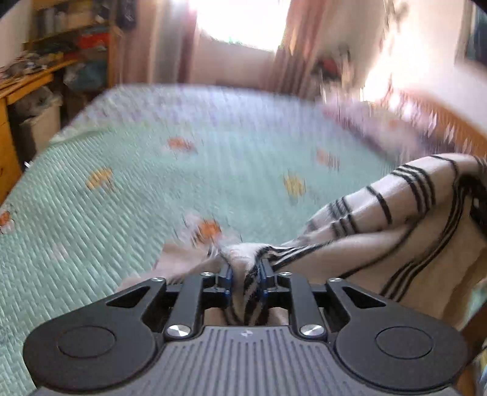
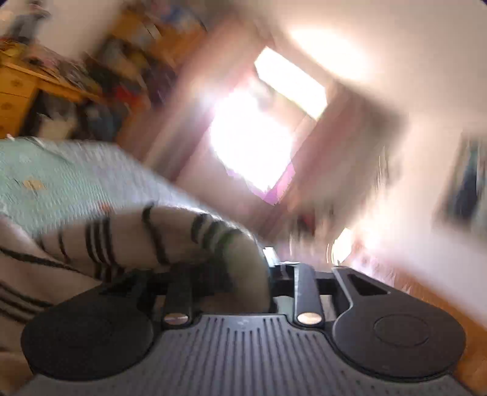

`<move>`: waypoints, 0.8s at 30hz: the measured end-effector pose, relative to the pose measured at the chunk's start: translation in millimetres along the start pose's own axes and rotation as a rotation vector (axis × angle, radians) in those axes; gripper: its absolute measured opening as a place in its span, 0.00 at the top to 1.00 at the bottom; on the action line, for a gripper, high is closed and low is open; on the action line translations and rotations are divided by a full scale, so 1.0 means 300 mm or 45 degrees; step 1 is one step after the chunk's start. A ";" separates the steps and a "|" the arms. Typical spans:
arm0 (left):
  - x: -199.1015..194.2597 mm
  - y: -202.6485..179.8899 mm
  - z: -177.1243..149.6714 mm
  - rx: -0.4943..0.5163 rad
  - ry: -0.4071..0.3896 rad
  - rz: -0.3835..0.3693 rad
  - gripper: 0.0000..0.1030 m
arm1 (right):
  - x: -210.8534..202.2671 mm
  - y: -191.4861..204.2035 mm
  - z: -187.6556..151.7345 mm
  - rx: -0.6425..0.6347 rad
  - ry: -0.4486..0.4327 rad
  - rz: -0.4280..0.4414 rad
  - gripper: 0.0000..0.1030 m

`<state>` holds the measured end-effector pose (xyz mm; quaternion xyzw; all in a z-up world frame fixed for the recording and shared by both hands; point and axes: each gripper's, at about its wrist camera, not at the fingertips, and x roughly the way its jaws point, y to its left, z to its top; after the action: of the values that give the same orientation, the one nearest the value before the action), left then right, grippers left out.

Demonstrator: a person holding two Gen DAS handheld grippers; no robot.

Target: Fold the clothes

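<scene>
A cream garment with thin black stripes (image 1: 380,219) hangs in the air above the bed. My left gripper (image 1: 245,268) is shut on a bunched edge of it, and the cloth stretches away to the right. In the right wrist view the same striped garment (image 2: 137,240) drapes over my right gripper (image 2: 243,265) and hides its left finger and the fingertips; the cloth seems held there. That view is tilted and strongly blurred.
A bed with a mint-green quilted cover with orange and yellow motifs (image 1: 137,189) fills the space ahead. A wooden desk and cluttered shelves (image 1: 45,61) stand at the left. A bright window with pink curtains (image 1: 243,24) is behind. A wooden headboard (image 1: 450,128) is at right.
</scene>
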<state>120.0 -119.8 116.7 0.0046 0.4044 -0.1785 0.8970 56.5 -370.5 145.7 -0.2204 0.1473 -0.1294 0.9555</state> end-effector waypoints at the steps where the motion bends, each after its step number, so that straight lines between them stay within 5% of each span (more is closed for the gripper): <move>1: 0.041 -0.033 -0.035 0.023 0.054 -0.009 0.81 | 0.045 -0.069 -0.069 0.130 0.124 0.047 0.49; 4: 0.149 -0.076 -0.158 0.070 0.227 -0.047 0.81 | 0.136 -0.242 -0.280 0.466 0.409 0.150 0.49; 7: 0.226 -0.096 -0.243 0.058 0.313 -0.060 0.81 | 0.102 -0.275 -0.430 0.562 0.469 0.185 0.49; 9: 0.255 -0.125 -0.264 0.048 0.319 -0.052 0.80 | 0.081 -0.258 -0.481 0.567 0.436 0.315 0.47; 10: 0.256 -0.146 -0.282 0.053 0.314 -0.038 0.76 | 0.080 -0.236 -0.485 0.539 0.420 0.373 0.44; 13: 0.257 -0.191 -0.292 0.057 0.305 0.041 0.40 | 0.088 -0.166 -0.489 0.421 0.353 0.508 0.28; 15: 0.263 -0.216 -0.289 0.091 0.284 0.067 0.37 | 0.130 -0.115 -0.479 0.306 0.298 0.535 0.18; 19: 0.283 -0.273 -0.293 0.175 0.290 0.143 0.26 | 0.320 0.022 -0.477 0.039 0.275 0.527 0.18; 24: 0.339 -0.329 -0.331 0.214 0.378 0.177 0.19 | 0.487 0.159 -0.495 -0.136 0.385 0.664 0.17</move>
<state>78.2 -229.3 -10.6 0.1338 0.5147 -0.1467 0.8341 149.7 -431.6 -36.7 -0.2034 0.3459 0.0971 0.9108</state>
